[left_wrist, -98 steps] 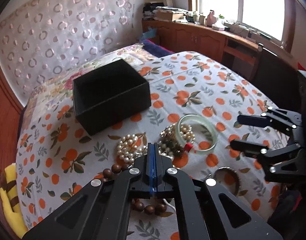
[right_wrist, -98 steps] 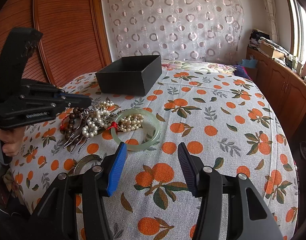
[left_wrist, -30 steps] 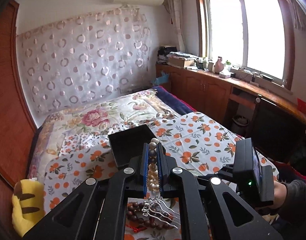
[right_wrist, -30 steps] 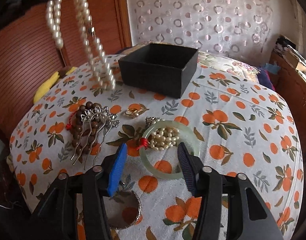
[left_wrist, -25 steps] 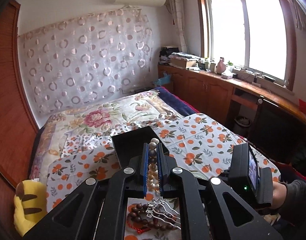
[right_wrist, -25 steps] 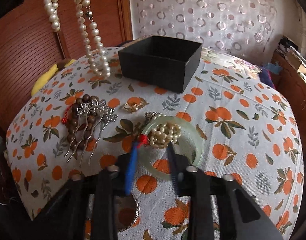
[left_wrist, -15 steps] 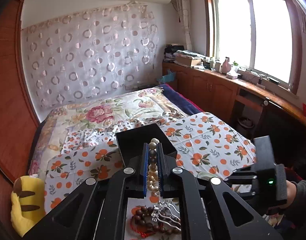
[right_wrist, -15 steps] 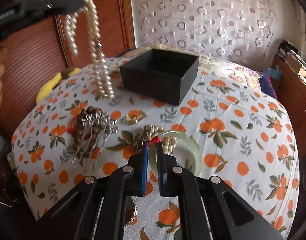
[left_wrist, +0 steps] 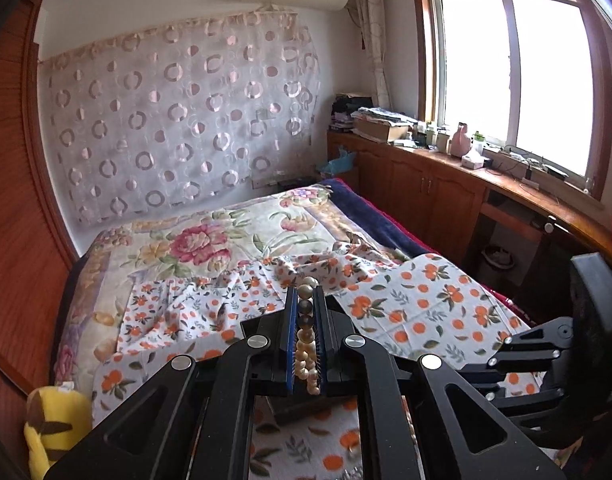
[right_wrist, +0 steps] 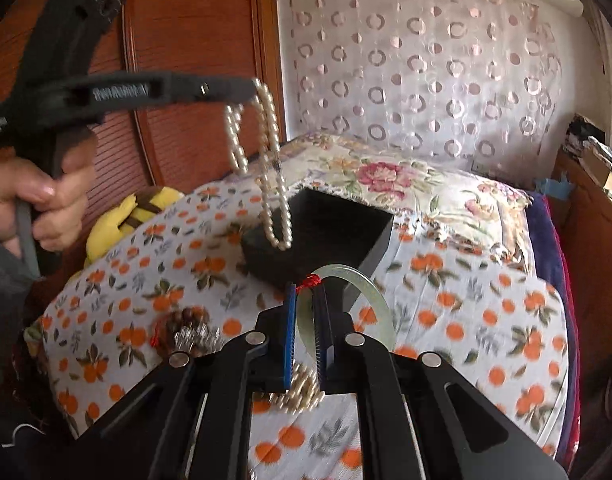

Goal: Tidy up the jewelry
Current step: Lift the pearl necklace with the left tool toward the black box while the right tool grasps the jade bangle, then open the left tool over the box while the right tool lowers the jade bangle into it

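My left gripper (left_wrist: 306, 292) is shut on a pearl necklace (left_wrist: 306, 344); from the right wrist view the left gripper (right_wrist: 246, 90) holds the pearl necklace (right_wrist: 272, 184) dangling above the near left corner of the open black box (right_wrist: 325, 228). My right gripper (right_wrist: 306, 292) is shut on a pale green jade bangle (right_wrist: 369, 300) with a red thread knot (right_wrist: 309, 281), lifted off the cloth in front of the box. In the left wrist view the box is mostly hidden behind the fingers.
Brown wooden beads and a silver hair comb (right_wrist: 188, 330) lie on the orange-print cloth (right_wrist: 485, 320) at left. A small pearl bunch (right_wrist: 304, 390) lies under my right fingers. A yellow plush toy (right_wrist: 134, 212) sits at the cloth's left edge. The right gripper (left_wrist: 545, 344) shows at right.
My left gripper carried the pearl necklace forward over the box. My right gripper closed on the jade bangle and lifted it off the cloth.
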`<state>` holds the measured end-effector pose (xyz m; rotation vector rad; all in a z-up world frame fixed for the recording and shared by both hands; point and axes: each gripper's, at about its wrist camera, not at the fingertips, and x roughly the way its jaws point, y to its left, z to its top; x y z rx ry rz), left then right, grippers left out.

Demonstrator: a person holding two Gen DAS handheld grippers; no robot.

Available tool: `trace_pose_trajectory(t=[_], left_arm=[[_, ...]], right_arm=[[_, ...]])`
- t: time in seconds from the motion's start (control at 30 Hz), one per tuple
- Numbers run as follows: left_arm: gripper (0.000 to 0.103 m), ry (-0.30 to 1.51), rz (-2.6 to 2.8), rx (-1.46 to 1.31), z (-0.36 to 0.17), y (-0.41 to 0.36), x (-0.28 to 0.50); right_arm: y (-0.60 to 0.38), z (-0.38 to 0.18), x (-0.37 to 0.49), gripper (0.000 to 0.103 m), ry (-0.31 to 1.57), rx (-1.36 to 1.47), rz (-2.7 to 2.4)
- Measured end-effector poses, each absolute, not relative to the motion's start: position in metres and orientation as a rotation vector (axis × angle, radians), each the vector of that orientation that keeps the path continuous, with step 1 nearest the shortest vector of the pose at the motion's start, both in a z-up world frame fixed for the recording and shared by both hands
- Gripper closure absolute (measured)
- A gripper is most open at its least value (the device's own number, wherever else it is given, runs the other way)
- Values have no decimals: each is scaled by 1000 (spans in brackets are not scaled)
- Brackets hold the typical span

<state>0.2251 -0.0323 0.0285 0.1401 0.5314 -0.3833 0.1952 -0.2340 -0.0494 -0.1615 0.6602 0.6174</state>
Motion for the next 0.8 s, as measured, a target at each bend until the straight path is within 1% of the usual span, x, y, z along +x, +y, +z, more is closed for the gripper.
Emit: trace_pose_trajectory(t=[0.13,0.3,0.6,0.8], left_arm=[[96,553,-402,140,21,-33,242],[96,575,-428,126,14,-28,252],[96,585,-459,127,18,-23,259],[96,642,-420,130,-2,-19,276]], right_arm=[[-235,-43,207,93,655,-153,633],[-235,-48,217,93,666,-160,626],[-235,-58,228,93,681,-141,614],[-233,-55,238,93,674,-129,619]])
